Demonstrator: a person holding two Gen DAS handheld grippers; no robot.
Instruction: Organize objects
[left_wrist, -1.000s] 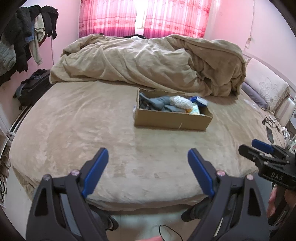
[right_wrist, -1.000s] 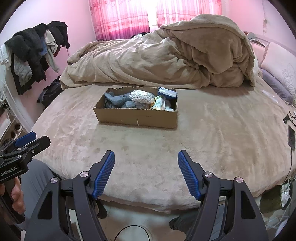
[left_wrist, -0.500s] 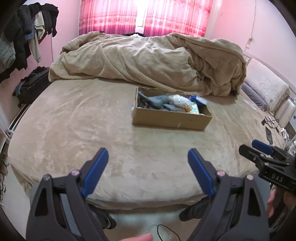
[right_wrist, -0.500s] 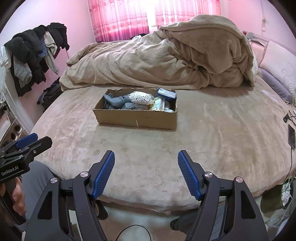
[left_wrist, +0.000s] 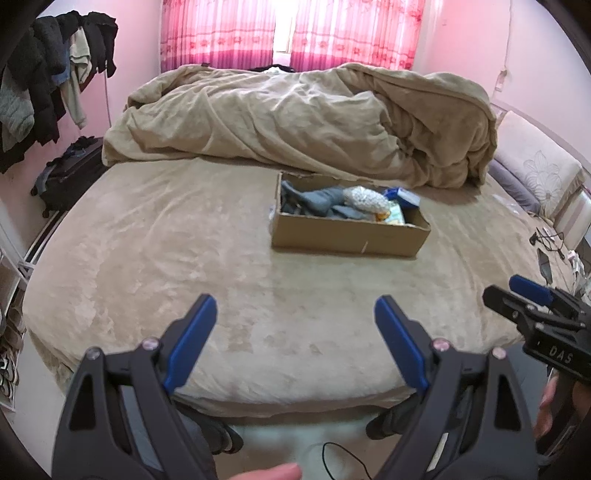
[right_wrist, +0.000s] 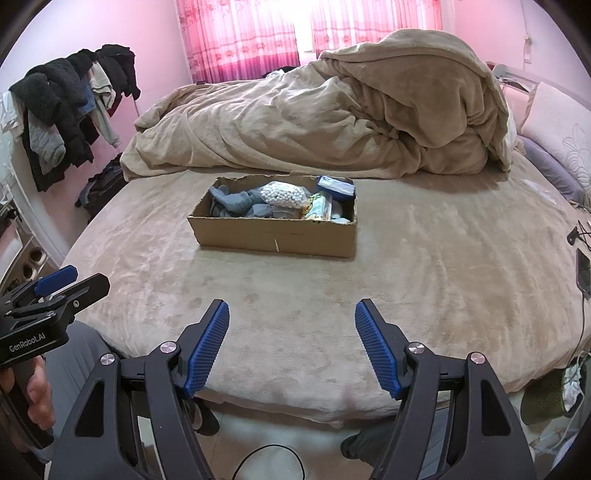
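Note:
A shallow cardboard box (left_wrist: 347, 234) (right_wrist: 273, 232) sits on the tan bed. It holds grey socks (right_wrist: 236, 201), a clear bag of white beads (right_wrist: 282, 195), a blue packet (right_wrist: 336, 186) and a printed green pouch (right_wrist: 317, 208). My left gripper (left_wrist: 295, 321) hangs open over the near edge of the bed, well short of the box, with nothing between its blue pads. My right gripper (right_wrist: 291, 325) is open too, empty, at the same near edge. Each gripper shows at the side of the other's view.
A rumpled tan duvet (left_wrist: 303, 118) is heaped behind the box. Pillows (right_wrist: 557, 122) lie at the right. Clothes (right_wrist: 66, 107) hang on the left wall above a dark suitcase (left_wrist: 66, 173). A phone and cables (right_wrist: 581, 266) rest at the bed's right edge.
The left view has drifted slightly, so the box sits a little lower and further left in it. Both grippers keep the same opening.

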